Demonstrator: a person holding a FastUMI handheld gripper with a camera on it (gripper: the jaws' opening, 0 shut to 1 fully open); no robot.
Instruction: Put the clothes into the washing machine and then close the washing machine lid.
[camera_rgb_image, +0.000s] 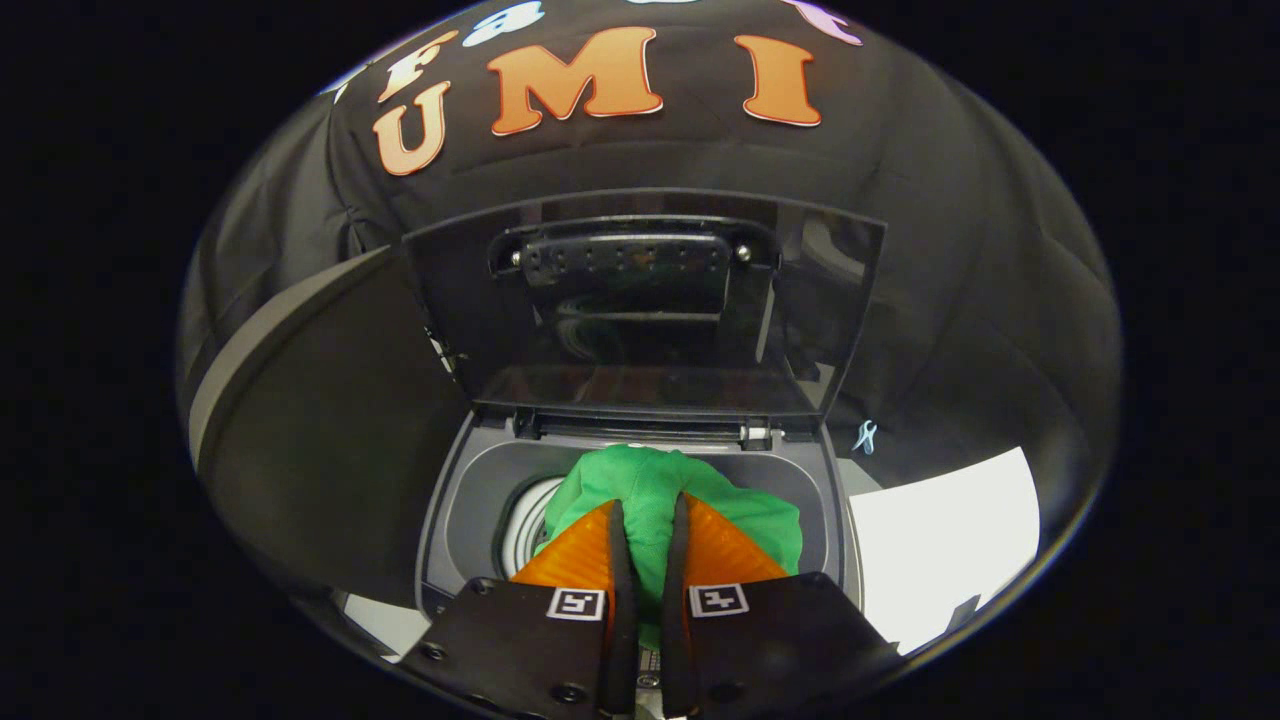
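A green garment (655, 480) is pinched between my two fingers, and it bulges out ahead of them and to the right. My gripper (648, 515) is shut on this cloth and holds it over the round drum opening (530, 520) of the top-loading washing machine (470, 500). The dark see-through lid (640, 300) stands upright behind the opening, with its handle (625, 258) near the top. Most of the drum is hidden by the cloth and my fingers.
A white surface (940, 540) lies to the right of the machine. A small light-blue clip (865, 436) hangs on the booth wall beside the lid. A dark curved panel (310, 440) lies to the left of the machine.
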